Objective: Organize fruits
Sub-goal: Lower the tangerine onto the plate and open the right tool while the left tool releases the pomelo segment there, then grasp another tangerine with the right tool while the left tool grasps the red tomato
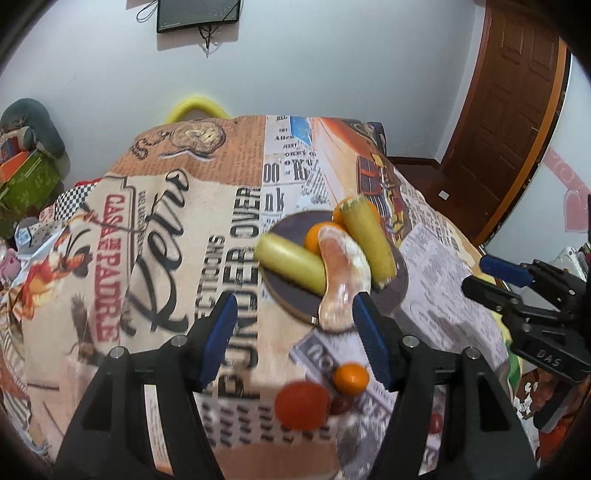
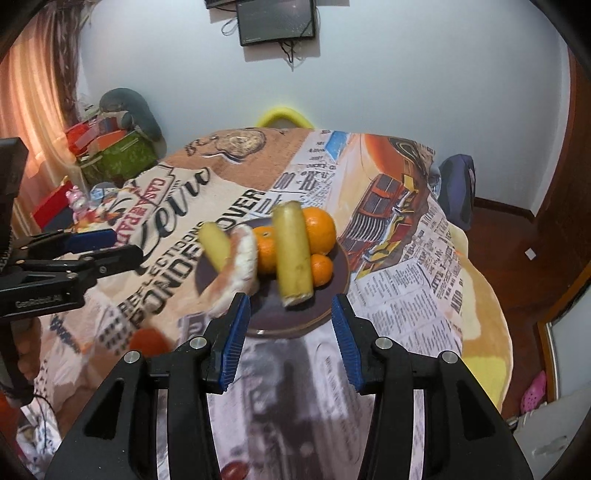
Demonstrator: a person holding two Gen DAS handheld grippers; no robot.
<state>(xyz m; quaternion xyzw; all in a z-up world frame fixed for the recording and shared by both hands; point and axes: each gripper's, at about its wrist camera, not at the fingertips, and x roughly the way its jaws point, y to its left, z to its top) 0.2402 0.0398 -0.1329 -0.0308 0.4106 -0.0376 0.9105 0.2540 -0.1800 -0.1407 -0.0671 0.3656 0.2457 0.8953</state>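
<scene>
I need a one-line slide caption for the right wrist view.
Open right gripper above a dark plate of oranges and yellow-green fruit.

Blurred red fruit (image 1: 302,405) at lower centre of left wrist view, peeled wedge (image 2: 238,266) smeared mid-frame in right wrist view, plate (image 2: 332,295) mostly covered by fruit, wall screen (image 1: 197,14) cut off at top edge

Pale walls (image 2: 406,74) carry a dark screen (image 2: 277,22), a wooden door (image 1: 509,110) stands at the right over a reddish wood floor (image 2: 517,240), a lit orange curtain (image 2: 29,103) hangs at the left, and a printed cloth (image 1: 184,221) covers the table.
</scene>
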